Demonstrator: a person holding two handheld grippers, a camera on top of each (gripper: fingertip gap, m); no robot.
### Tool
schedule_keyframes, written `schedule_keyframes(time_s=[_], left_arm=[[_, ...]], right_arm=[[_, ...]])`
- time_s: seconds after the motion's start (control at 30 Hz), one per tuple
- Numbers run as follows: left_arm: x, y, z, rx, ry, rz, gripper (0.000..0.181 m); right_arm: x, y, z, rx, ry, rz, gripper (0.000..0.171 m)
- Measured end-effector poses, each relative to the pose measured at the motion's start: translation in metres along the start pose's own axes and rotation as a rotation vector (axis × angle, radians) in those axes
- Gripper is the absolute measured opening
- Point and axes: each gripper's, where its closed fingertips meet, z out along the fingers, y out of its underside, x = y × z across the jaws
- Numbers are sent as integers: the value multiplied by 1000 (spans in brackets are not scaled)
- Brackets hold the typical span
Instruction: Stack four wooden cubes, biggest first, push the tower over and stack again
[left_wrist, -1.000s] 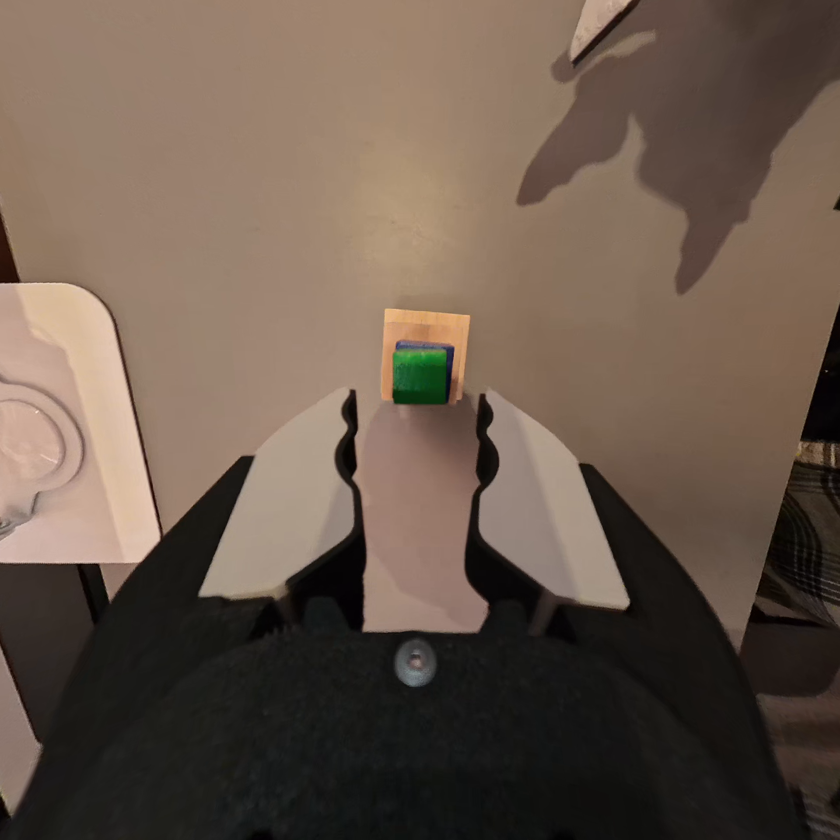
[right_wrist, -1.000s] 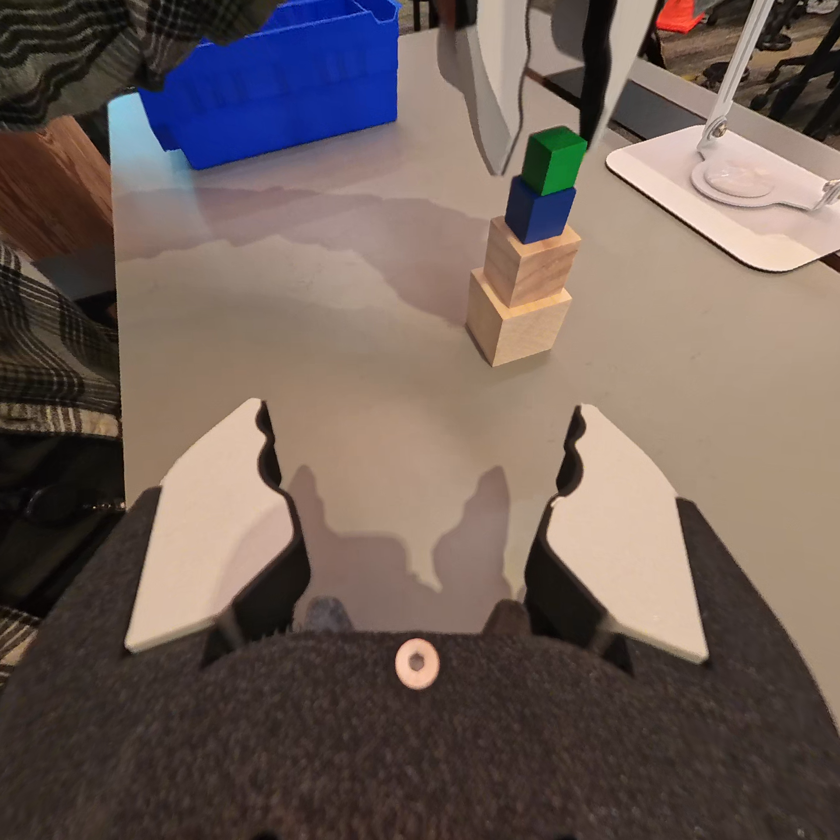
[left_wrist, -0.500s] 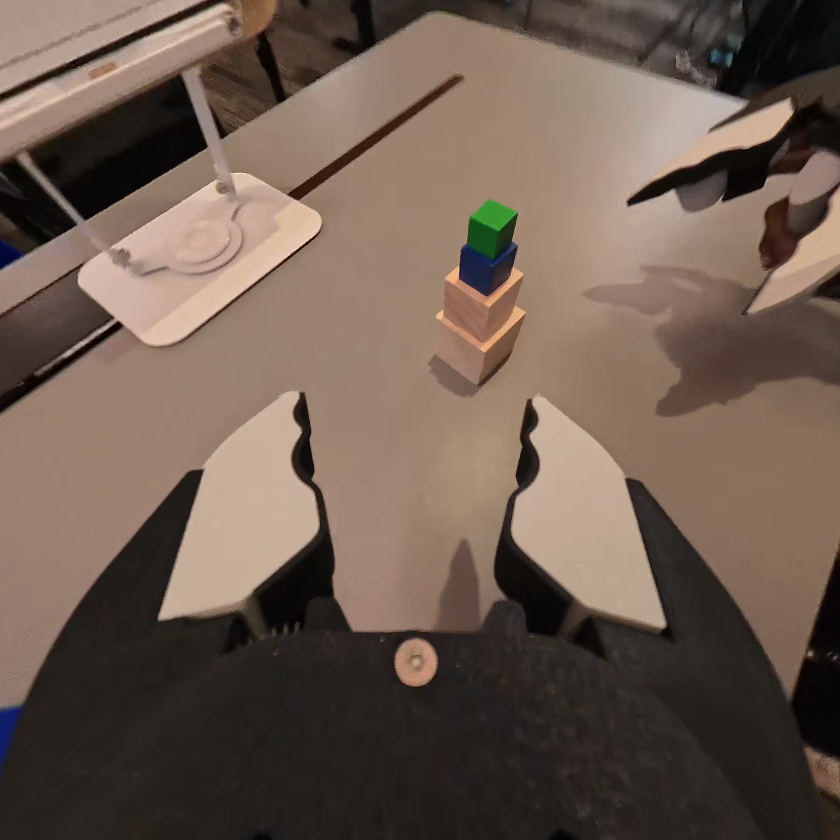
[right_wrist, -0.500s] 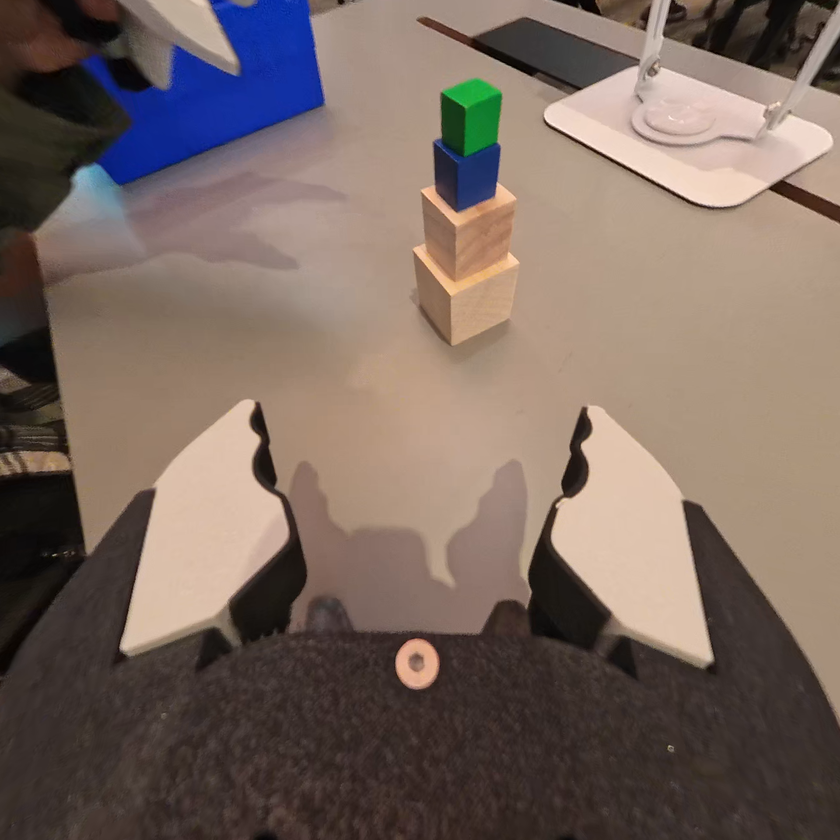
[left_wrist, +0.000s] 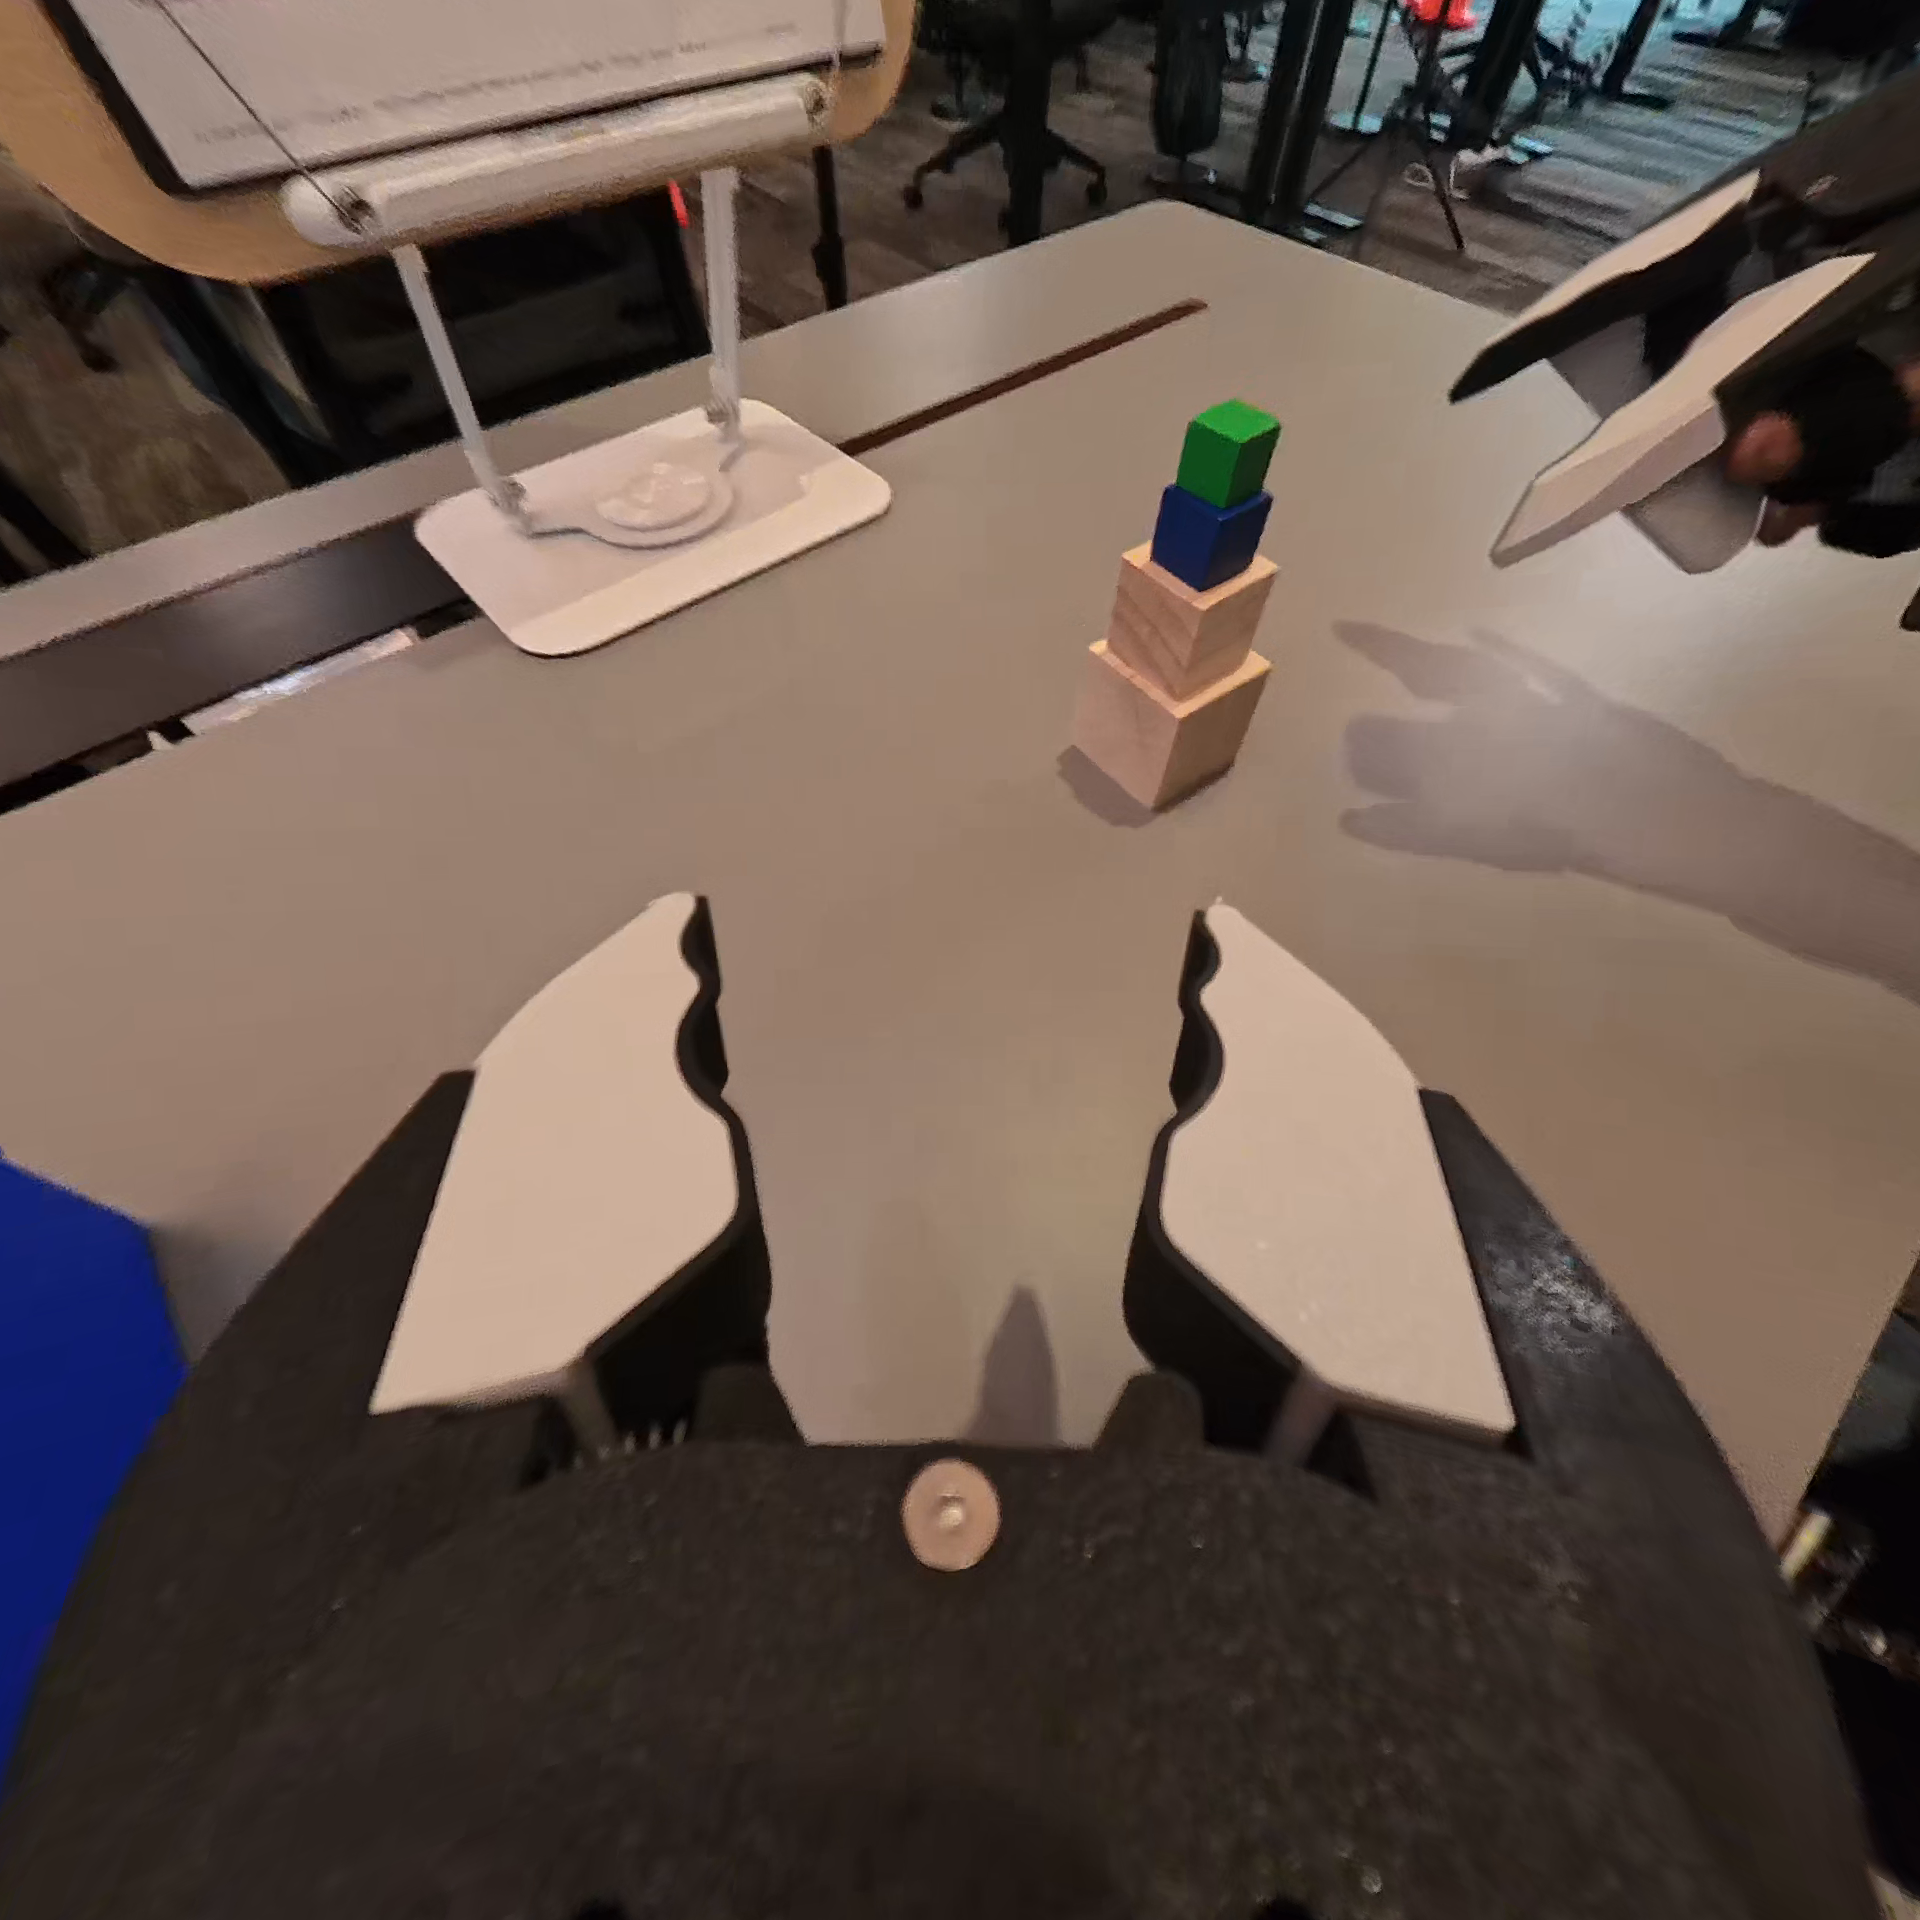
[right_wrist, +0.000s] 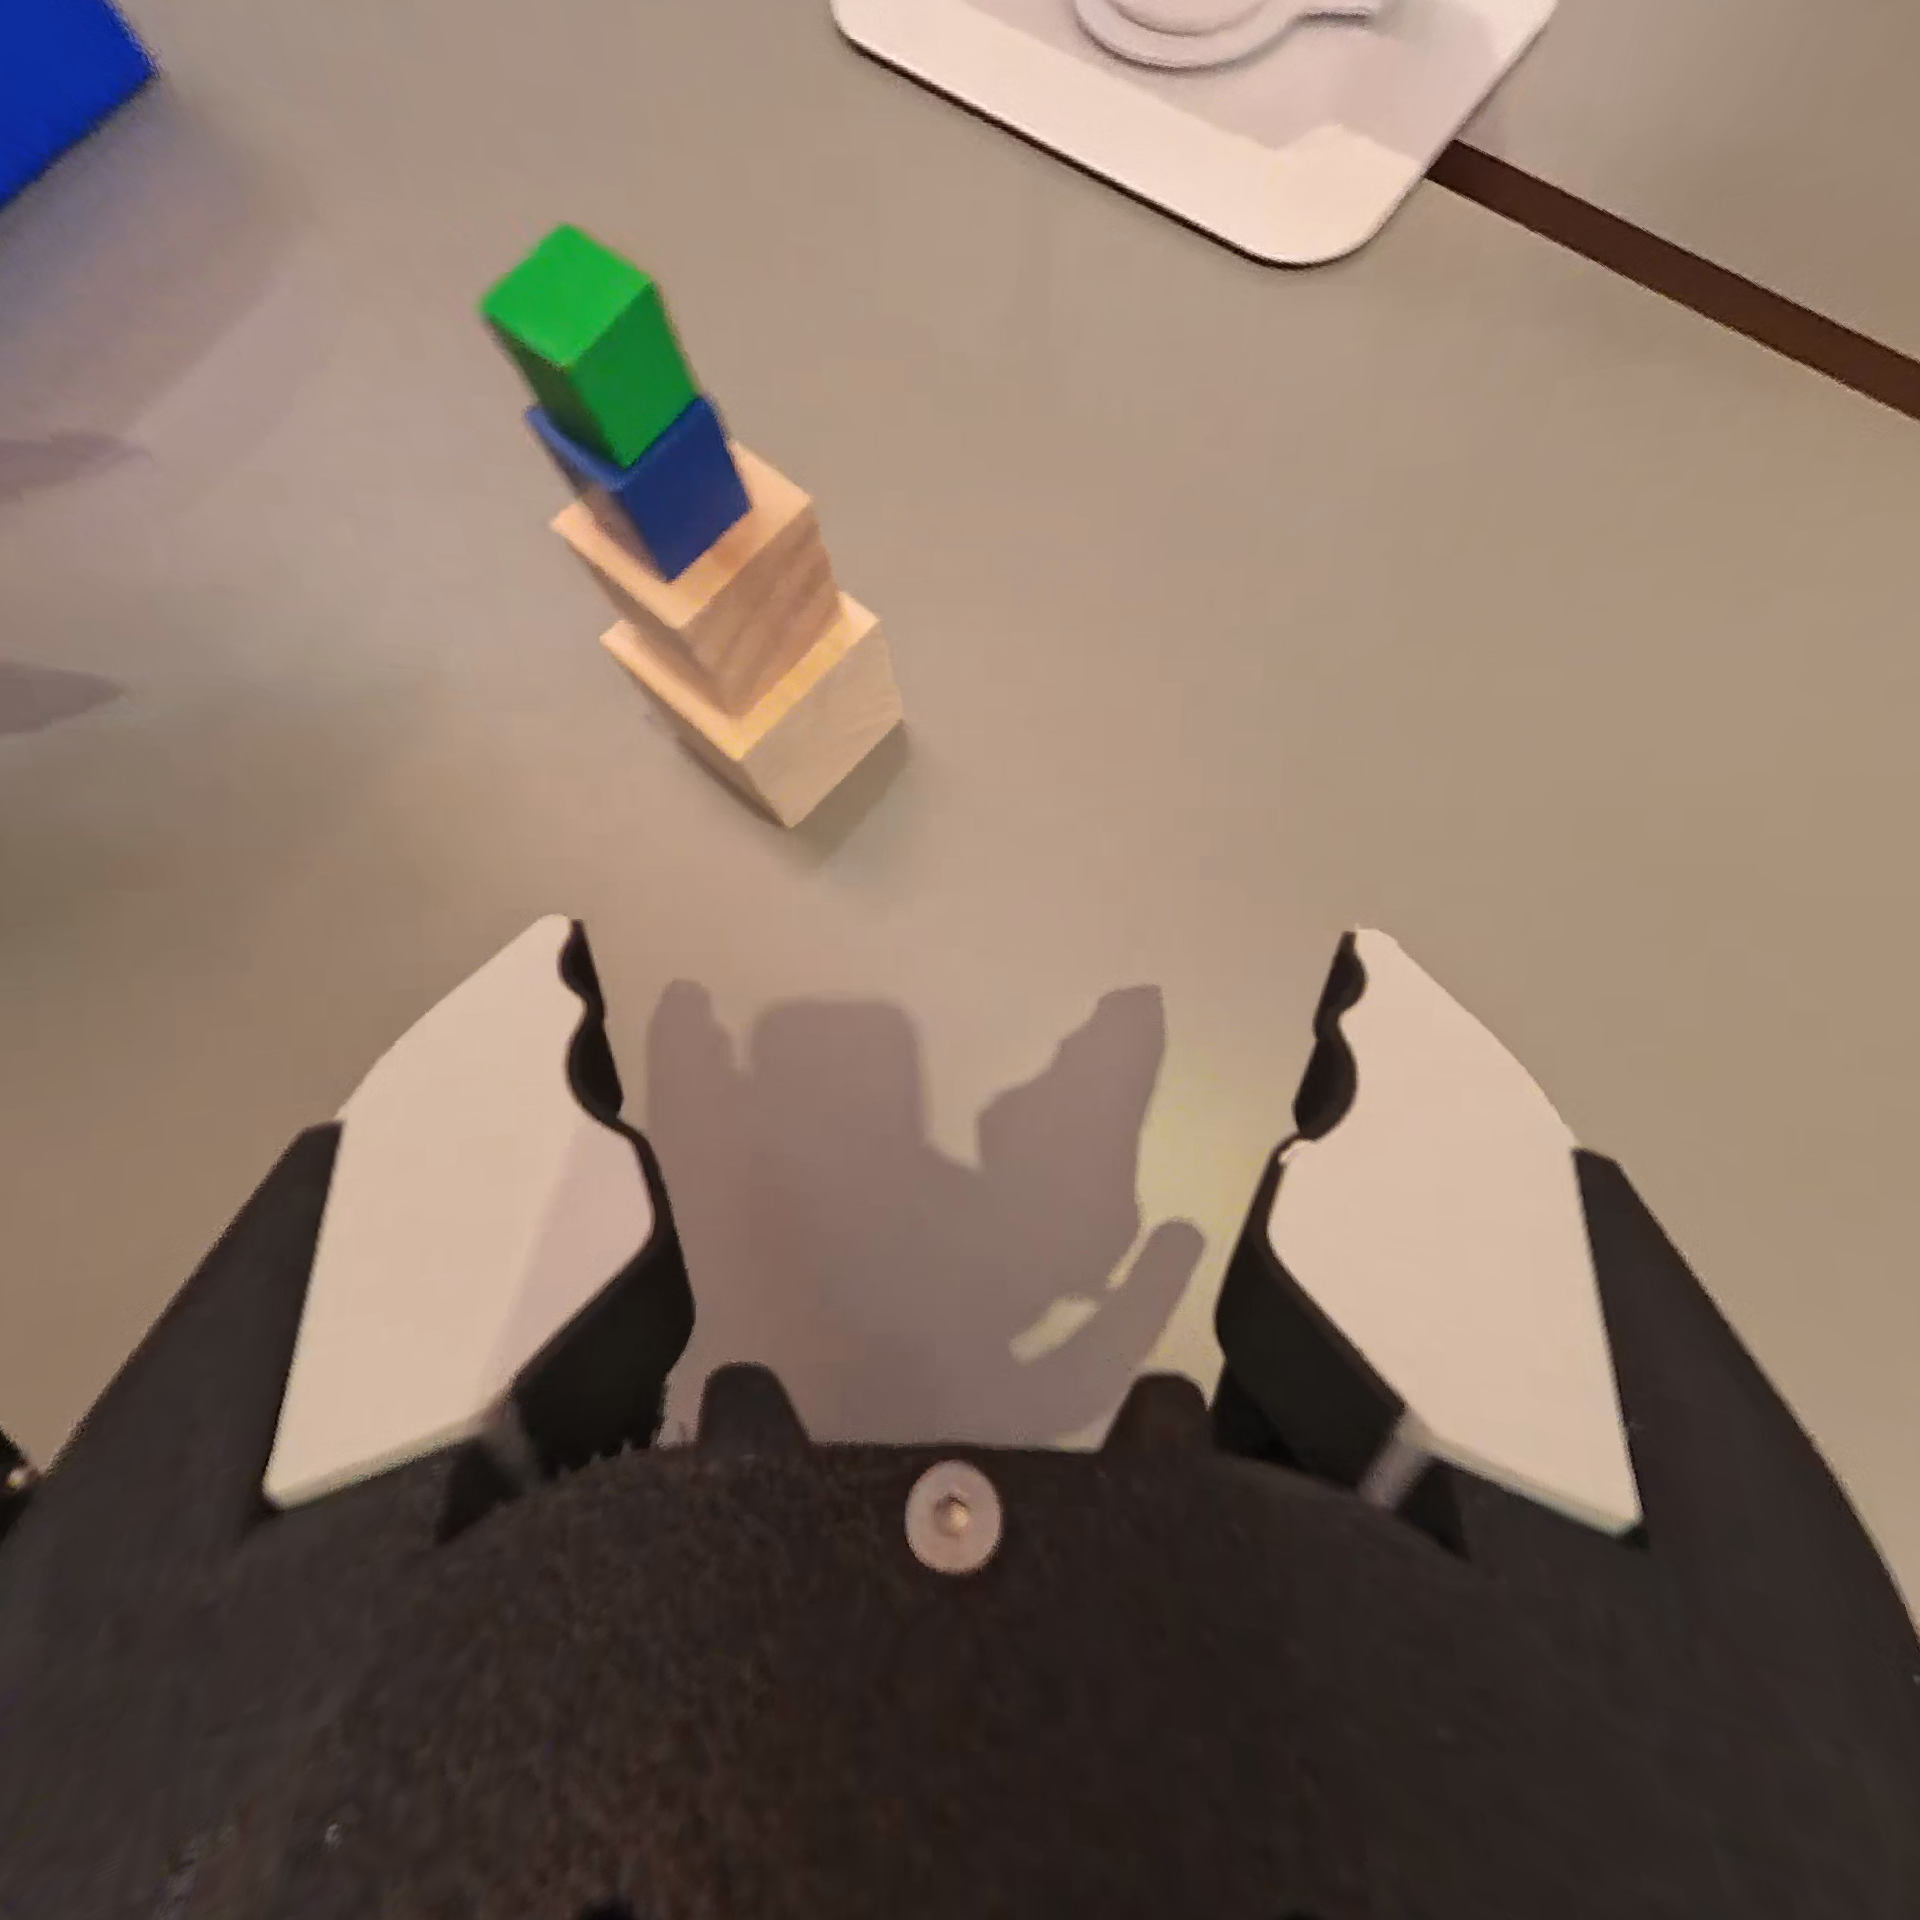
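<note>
A tower of four cubes stands upright on the grey table. From the bottom: a large plain wooden cube, a smaller plain wooden cube, a blue cube and a green cube on top. In the right wrist view the same tower shows: large cube, smaller cube, blue cube, green cube. My left gripper is open and empty, well short of the tower. My right gripper is open and empty, close before the tower; it also shows in the left wrist view, right of the tower.
A white stand base with thin legs sits at the back of the table, also in the right wrist view. A blue bin is at the far left. A dark seam crosses the table. Chairs stand beyond. To the blue cube: right tips about 9 cm, left tips about 20 cm.
My left gripper has pulled back and tilted up from above the tower to a low side view. My right gripper has moved closer to the tower and looks more steeply down. The tower stands unchanged.
</note>
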Motion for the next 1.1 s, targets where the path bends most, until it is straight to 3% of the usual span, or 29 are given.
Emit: schedule_keyframes(time_s=[0.17,0.27,0.43,0.77,1.1], left_arm=[[-3,-1,-12,47,6,-17,84],[-9,0,-17,55,3,-34,84],[-24,6,-19,36,-66,-42,83],[-31,17,-10,3,-83,-58,83],[-31,22,-5,-16,-62,-53,82]], right_arm=[[11,-2,5,-65,75,125,112],[16,6,9,-128,114,206,70],[7,7,20,-149,8,335,0],[-13,-8,53,-258,21,414,0],[-51,-37,83,-307,-36,313,0]])
